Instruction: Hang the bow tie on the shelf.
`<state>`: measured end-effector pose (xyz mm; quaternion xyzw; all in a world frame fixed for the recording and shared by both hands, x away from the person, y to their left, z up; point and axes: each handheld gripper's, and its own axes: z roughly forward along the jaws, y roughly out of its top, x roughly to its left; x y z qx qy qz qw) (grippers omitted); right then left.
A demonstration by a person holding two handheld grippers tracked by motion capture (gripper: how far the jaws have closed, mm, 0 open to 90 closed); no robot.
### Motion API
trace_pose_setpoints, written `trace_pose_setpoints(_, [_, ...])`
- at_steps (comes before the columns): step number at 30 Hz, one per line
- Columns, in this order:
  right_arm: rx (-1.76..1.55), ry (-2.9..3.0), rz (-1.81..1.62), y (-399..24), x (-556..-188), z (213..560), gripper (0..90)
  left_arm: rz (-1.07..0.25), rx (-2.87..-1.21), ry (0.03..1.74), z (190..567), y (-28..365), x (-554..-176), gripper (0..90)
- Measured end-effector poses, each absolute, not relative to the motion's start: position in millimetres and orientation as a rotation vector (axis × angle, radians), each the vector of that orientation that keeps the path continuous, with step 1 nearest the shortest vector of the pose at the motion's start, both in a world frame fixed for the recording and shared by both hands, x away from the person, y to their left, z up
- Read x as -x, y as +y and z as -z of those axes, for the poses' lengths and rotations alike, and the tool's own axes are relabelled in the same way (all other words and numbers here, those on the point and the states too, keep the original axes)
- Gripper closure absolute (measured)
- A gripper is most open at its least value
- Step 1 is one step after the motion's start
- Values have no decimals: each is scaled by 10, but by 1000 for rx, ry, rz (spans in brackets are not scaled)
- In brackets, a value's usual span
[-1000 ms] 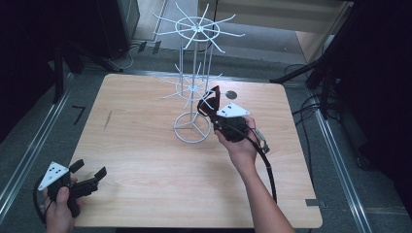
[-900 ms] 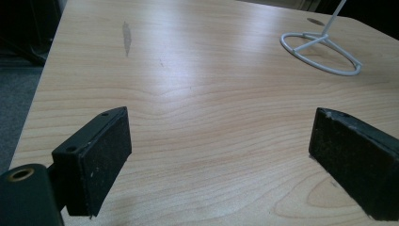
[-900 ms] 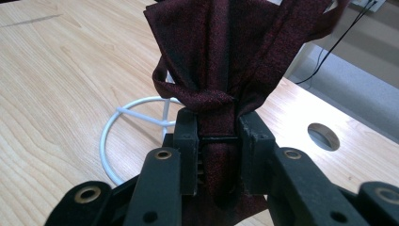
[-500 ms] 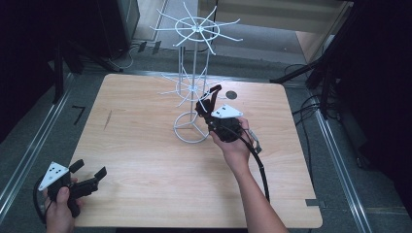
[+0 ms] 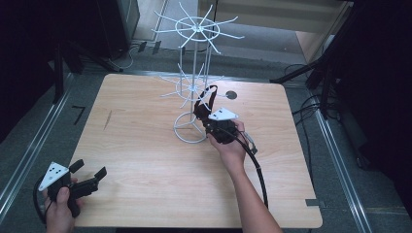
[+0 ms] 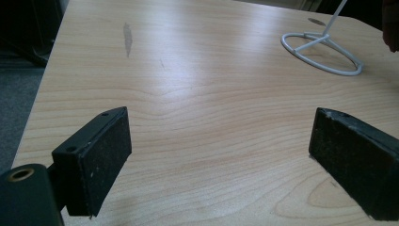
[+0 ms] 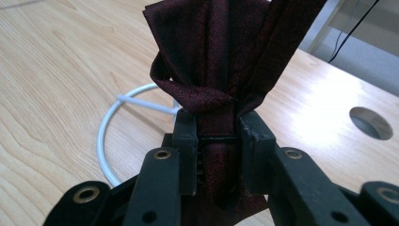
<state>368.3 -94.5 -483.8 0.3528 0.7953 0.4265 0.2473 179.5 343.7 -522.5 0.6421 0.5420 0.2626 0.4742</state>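
Bow tie [image 7: 221,61] is pinched tight in your right gripper [image 7: 214,136] jaws, left gripper [image 6: 221,155] gaping idle, so snagging the wire rack [image 5: 194,92] could tip it.

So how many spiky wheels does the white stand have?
2. The top wheel sits at the head of the white stand; the lower wheel is halfway down the pole, beside the dark red bow tie in the right hand-held gripper.

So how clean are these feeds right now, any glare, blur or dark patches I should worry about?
High view: the table is evenly lit, the surroundings fall to black, and the thin white wire rack looks soft. Left gripper view: a pale sheen of glare runs across the wood, and the near jaws are slightly soft. Right gripper view: the dark red cloth is sharp, with a bright glare patch on the wood at right.
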Motion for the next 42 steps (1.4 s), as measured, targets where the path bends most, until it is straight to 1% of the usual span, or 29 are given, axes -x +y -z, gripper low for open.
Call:
trace_pose_setpoints(4, [-972, 2172, -1179, -961, -3691, 4893, 713, -644, -1570, 1328, 5226, 3434, -1796, 68])
trace_pose_setpoints(5, [-987, 2173, -1177, -983, -3694, 4920, 685, -647, -1571, 1327, 5226, 3434, -1795, 68])
trace_pose_setpoints(9, [-1017, 2175, -1195, -1026, -3690, 4951, 647, -648, -1569, 1328, 5226, 3434, -1795, 68])
trace_pose_setpoints(11, [-1016, 2172, -1209, -1052, -3685, 4962, 611, -651, -1569, 1328, 5226, 3431, -1795, 68])
trace_pose_setpoints(14, [-1023, 2173, -1223, -1083, -3657, 4976, 523, -652, -1569, 1328, 5226, 3430, -1794, 68])
trace_pose_setpoints(16, [-1014, 2170, -1227, -1101, -3631, 4985, 439, -653, -1569, 1327, 5226, 3430, -1794, 68])
trace_pose_setpoints(18, [-1016, 2169, -1231, -1126, -3589, 4981, 388, -653, -1569, 1328, 5226, 3429, -1794, 68])
trace_pose_setpoints(21, [-1035, 2134, -1252, -1180, -3515, 4961, 256, -654, -1570, 1330, 5225, 3428, -1794, 68])
trace_pose_setpoints(22, [-1035, 2134, -1252, -1180, -3515, 4961, 256, -656, -1569, 1330, 5225, 3427, -1793, 68])
trace_pose_setpoints(23, [-1046, 2138, -1286, -1221, -3484, 4943, 167, -656, -1569, 1330, 5225, 3427, -1793, 68])
trace_pose_setpoints(24, [-1046, 2138, -1286, -1221, -3484, 4943, 167, -657, -1569, 1330, 5225, 3426, -1793, 68])
trace_pose_setpoints(25, [-1065, 2110, -1319, -1264, -3427, 4936, 135, -656, -1571, 1331, 5225, 3427, -1793, 68])
trace_pose_setpoints(27, [-1065, 2108, -1320, -1278, -3415, 4935, 127, -656, -1571, 1332, 5225, 3427, -1794, 68])
trace_pose_setpoints(28, [-1074, 2114, -1333, -1318, -3393, 4942, 60, -657, -1570, 1332, 5225, 3426, -1793, 68])
trace_pose_setpoints(29, [-1074, 2125, -1334, -1332, -3387, 4945, 32, -657, -1571, 1332, 5225, 3427, -1793, 68])
trace_pose_setpoints(35, [-1112, 2095, -1379, -1465, -3322, 4935, 0, -658, -1567, 1333, 5225, 3429, -1793, 68])
trace_pose_setpoints(42, [-1125, 2079, -1371, -1614, -3237, 4949, 0, -661, -1565, 1336, 5225, 3427, -1791, 68])
